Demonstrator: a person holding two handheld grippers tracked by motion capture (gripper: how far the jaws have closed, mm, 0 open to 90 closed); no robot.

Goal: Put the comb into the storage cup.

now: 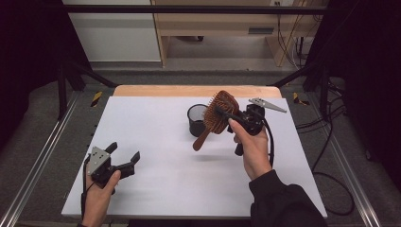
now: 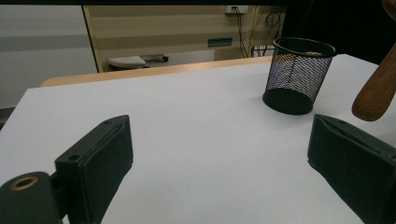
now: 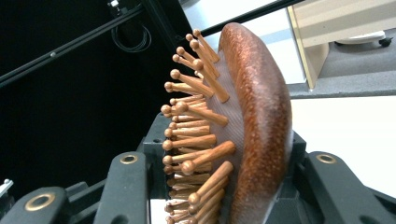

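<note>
My right gripper (image 1: 223, 112) holds a brown wooden hairbrush (image 1: 216, 118) by its head, lifted above the white table with the handle slanting down to the left. In the right gripper view the brush head (image 3: 257, 116) stands between the jaws, which press on it, with the wooden pins pointing left. A black mesh cup (image 1: 195, 121) stands upright just left of the brush. My left gripper (image 1: 125, 151) hovers low at the front left, open and with nothing in it. Past its wide jaws (image 2: 219, 168) I see the cup (image 2: 299, 74) and the brush handle's tip (image 2: 376, 88).
The white table top (image 1: 156, 142) has a wooden strip (image 1: 189, 90) along its far edge. Metal frame rails (image 1: 42, 156) run along both sides. Cables (image 1: 331, 142) lie on the floor at the right. Cabinets (image 1: 123, 33) stand beyond the table.
</note>
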